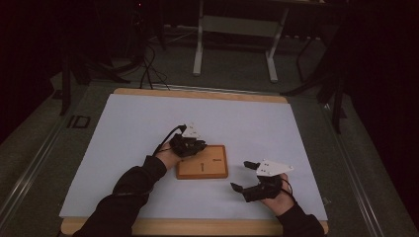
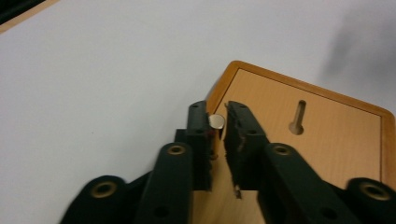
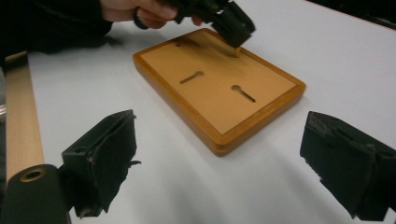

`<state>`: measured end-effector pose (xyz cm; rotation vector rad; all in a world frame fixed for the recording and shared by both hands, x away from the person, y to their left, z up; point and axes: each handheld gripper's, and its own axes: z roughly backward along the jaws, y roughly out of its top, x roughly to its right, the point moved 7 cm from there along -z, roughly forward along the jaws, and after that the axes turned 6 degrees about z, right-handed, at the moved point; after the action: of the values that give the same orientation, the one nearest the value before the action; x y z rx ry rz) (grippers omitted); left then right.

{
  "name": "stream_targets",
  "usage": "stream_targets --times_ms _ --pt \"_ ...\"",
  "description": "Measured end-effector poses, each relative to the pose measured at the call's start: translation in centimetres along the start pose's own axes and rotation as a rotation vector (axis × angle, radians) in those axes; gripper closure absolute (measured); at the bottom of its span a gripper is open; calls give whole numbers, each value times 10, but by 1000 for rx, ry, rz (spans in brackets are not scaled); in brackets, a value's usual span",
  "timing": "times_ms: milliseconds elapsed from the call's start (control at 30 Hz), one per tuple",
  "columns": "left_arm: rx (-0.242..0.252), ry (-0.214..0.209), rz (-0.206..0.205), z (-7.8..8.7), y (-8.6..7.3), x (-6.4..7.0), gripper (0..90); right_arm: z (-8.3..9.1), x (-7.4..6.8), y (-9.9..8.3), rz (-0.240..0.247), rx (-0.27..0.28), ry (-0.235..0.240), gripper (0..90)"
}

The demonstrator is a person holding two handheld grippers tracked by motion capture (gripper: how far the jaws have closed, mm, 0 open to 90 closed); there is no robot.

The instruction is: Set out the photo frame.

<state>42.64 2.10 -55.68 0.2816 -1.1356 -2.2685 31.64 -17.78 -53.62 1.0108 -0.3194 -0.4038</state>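
White table (image 1: 128,148): left gripper (image 2: 218,122) seemingly pinches a metal peg (image 2: 216,122); right gripper (image 3: 219,154) gapes.

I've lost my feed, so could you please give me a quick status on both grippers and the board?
Left gripper shut on peg at board corner. Right gripper open, idle beside board. Nothing in the way.
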Motion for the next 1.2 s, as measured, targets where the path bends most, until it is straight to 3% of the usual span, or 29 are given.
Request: stream_targets --times_ms 167,200,267,300,367,400,433,467,500,533,567,600,700,733,767,833,867,900,967,1000,1033,1067,1133,1200 --pt "-6 -60 18 0 0 -4 835 -13 -10 -1 164 -97 -55 105" --pt "-6 -60 18 0 0 -4 838 -13 -10 -1 164 -97 -55 105" --pt "-12 -85 23 0 1 -5 838 -18 -14 -2 259 -138 -95 129" --pt "-18 -95 19 0 1 -6 839 -24 -20 -2 358 -174 -139 138" --pt "-21 -103 20 0 1 -7 839 -28 -24 -2 445 -197 -159 172" --pt "-21 -111 18 0 1 -7 839 -28 -24 -2 445 -197 -159 172" --pt "-24 -128 27 -1 1 -9 838 -33 -29 -2 552 -226 -197 216" --pt "-24 -128 27 -1 1 -9 839 -33 -29 -2 552 -226 -197 216" --pt "-31 -135 29 -1 2 -9 838 -37 -30 -2 623 -256 -230 267" --pt "-37 -140 28 -1 2 -10 838 -37 -30 -2 623 -256 -230 267" --pt "-37 -146 43 -1 3 -11 839 -41 -31 -4 676 -283 -257 278" --pt "-39 -152 44 -1 3 -11 839 -41 -31 -4 676 -283 -257 278" --pt "-45 -173 52 -2 3 -13 839 -47 -28 -8 807 -347 -310 291" --pt "-48 -184 57 -2 3 -14 838 -47 -28 -8 807 -347 -310 291" --pt "-48 -201 74 -2 4 -16 839 -50 -27 -11 860 -367 -341 305" --pt "-49 -209 84 -3 4 -18 839 -52 -27 -13 887 -383 -353 324" --pt "-45 -226 101 -3 5 -20 839 -55 -26 -16 959 -400 -385 350" --pt "-47 -235 111 -3 5 -21 839 -57 -27 -18 989 -404 -389 372" --pt "-50 -237 108 -4 5 -21 839 -59 -28 -18 1013 -404 -398 381" --pt "-54 -237 103 -4 6 -21 839 -61 -27 -20 1063 -411 -433 408" --pt "-57 -241 104 -4 6 -21 839 -63 -26 -20 1097 -415 -443 430" --pt "-59 -241 102 -4 6 -21 839 -63 -26 -20 1097 -415 -443 430" --pt "-61 -239 97 -4 6 -21 839 -67 -26 -22 1178 -422 -469 480" --pt "-62 -239 94 -4 6 -21 839 -68 -26 -22 1189 -419 -478 482"
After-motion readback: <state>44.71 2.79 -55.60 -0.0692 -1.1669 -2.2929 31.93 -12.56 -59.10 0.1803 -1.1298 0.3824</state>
